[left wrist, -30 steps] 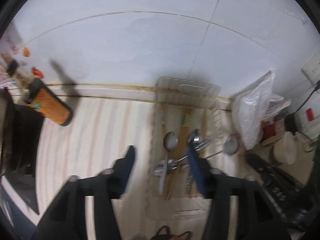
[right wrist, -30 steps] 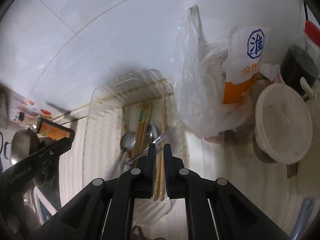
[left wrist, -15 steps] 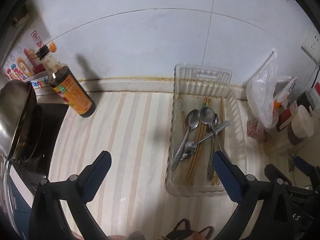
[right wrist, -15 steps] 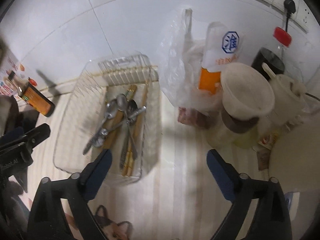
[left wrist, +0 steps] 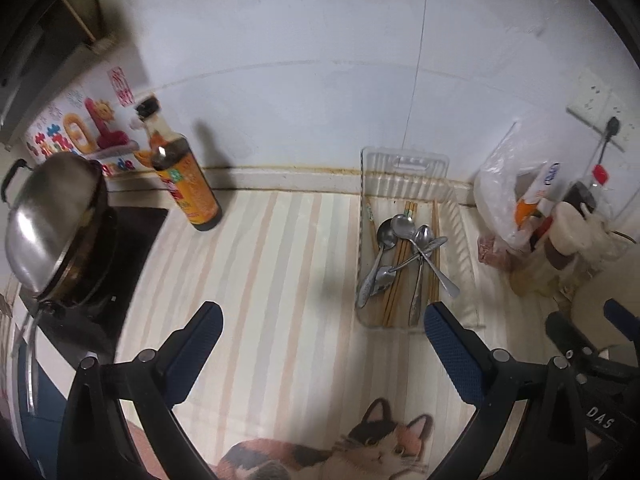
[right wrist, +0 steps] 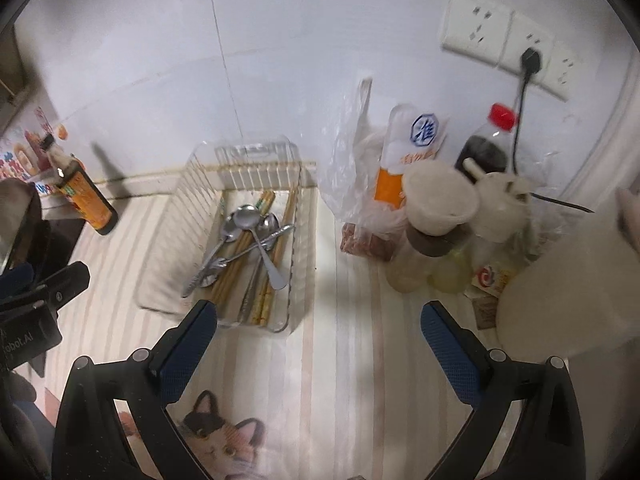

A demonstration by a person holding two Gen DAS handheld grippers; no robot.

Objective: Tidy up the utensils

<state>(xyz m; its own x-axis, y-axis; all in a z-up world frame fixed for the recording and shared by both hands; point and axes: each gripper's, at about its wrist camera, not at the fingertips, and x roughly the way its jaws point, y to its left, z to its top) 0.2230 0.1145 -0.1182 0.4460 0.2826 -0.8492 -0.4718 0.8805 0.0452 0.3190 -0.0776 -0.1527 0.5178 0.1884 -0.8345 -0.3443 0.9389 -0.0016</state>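
What worries me most is the tangle in the tray (left wrist: 404, 168): the spoons (left wrist: 386, 232) lie crossed over one another and over the chopsticks (left wrist: 402, 276), so if I go in for one handle I will likely drag a neighbour with it or tip a spoon out over the low front wall. The tray is clear, thin plastic, and I judge it light enough to skid on the striped counter (left wrist: 280, 280) if a finger catches its rim. On my right side there is more to knock: the plastic bag (right wrist: 352, 152), the lidded cup (right wrist: 440, 196) and the dark bottle with the red cap (right wrist: 486, 148) are crowded just beside the tray, and a wide sweep of that gripper could topple them. On the left the sauce bottle (left wrist: 184, 184) and the wok (left wrist: 52, 220) stand well apart from the tray, so I see less risk there. The utensils all lie inside the tray, towards its right half, handles mostly pointing at me. Both hands are held above the counter, angled steeply downward and pulled back from the tray. The left gripper (left wrist: 320, 328) is spread fully apart with nothing between its fingers, the tray's near corner showing just above its right finger. The right gripper (right wrist: 320, 320) is likewise wide apart and empty, its left finger overlapping the tray's front edge in the right wrist view, though I cannot tell that it touches.
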